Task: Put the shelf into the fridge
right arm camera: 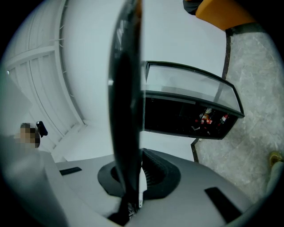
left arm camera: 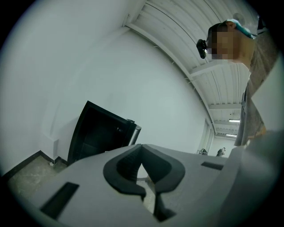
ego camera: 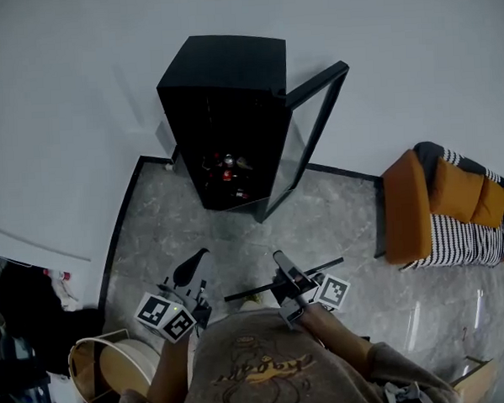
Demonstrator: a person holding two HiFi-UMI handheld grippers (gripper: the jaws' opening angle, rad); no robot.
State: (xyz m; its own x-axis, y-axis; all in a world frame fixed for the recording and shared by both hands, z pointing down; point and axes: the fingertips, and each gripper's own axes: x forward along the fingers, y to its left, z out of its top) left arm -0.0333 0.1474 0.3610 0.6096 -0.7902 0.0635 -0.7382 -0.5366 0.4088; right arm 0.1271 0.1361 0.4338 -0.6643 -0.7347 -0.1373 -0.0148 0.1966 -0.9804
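The person stands on the stone floor (ego camera: pixel 195 233), well apart from the fridge (ego camera: pixel 229 80), with both forearms bent forward at the waist.

The right gripper (ego camera: pixel 285 275) is held out in front of the body on the right, with its marker cube (ego camera: pixel 332 292) just outboard. Its jaws are clamped on the shelf (ego camera: pixel 248 293), a thin dark panel seen edge-on in the head view. The panel runs across in front of the chest, sticking out on both sides of the jaws. In the right gripper view the shelf (right arm camera: pixel 126 111) rises as a dark band from between the pads (right arm camera: pixel 153 173) and fills the middle of the picture.

The left gripper (ego camera: pixel 191 267) is raised beside it on the left, apart from the shelf, with its cube (ego camera: pixel 165 317) close to the body. In the left gripper view its jaws meet at the tips (left arm camera: pixel 141 148) with nothing between them, and they point up toward the wall and ceiling.

The fridge stands against the white wall. Its glass door (ego camera: pixel 315 126) is swung open to the right, and a few bottles (ego camera: pixel 225 171) lie low inside.

An orange sofa (ego camera: pixel 442 203) stands far right.
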